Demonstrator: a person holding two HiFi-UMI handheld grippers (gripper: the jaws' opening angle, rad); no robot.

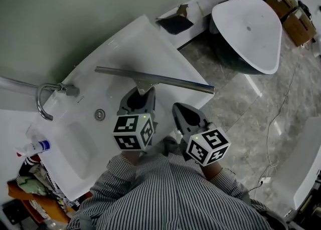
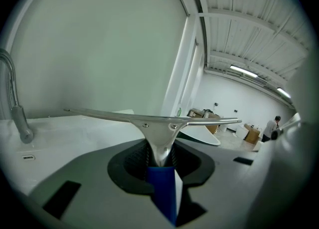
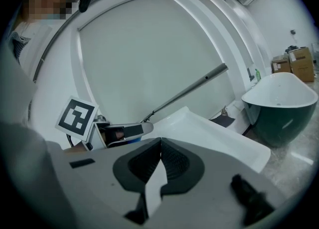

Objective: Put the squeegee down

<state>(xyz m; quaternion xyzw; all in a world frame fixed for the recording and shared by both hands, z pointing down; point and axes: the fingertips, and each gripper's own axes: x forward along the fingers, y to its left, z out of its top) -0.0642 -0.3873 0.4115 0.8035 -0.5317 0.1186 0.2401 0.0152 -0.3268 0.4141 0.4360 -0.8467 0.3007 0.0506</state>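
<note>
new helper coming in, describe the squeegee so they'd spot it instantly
Find the white washbasin counter. Over it, the left tool grips the squeegee by its handle. It is the only long straight metal bar there, unlike the curved faucet.

We see the long metal squeegee [image 1: 150, 79] over the white rectangular washbasin [image 1: 125, 43], with the curved chrome tap [image 1: 44, 101] at its left. The white oval bathtub [image 1: 251, 28] stands well to the right.

The squeegee [image 1: 150, 79], a long silvery metal bar on a tapered neck with a blue handle, hangs roughly level over the white washbasin [image 1: 135, 43], its handle clamped in the left gripper [image 1: 142, 93].
</note>
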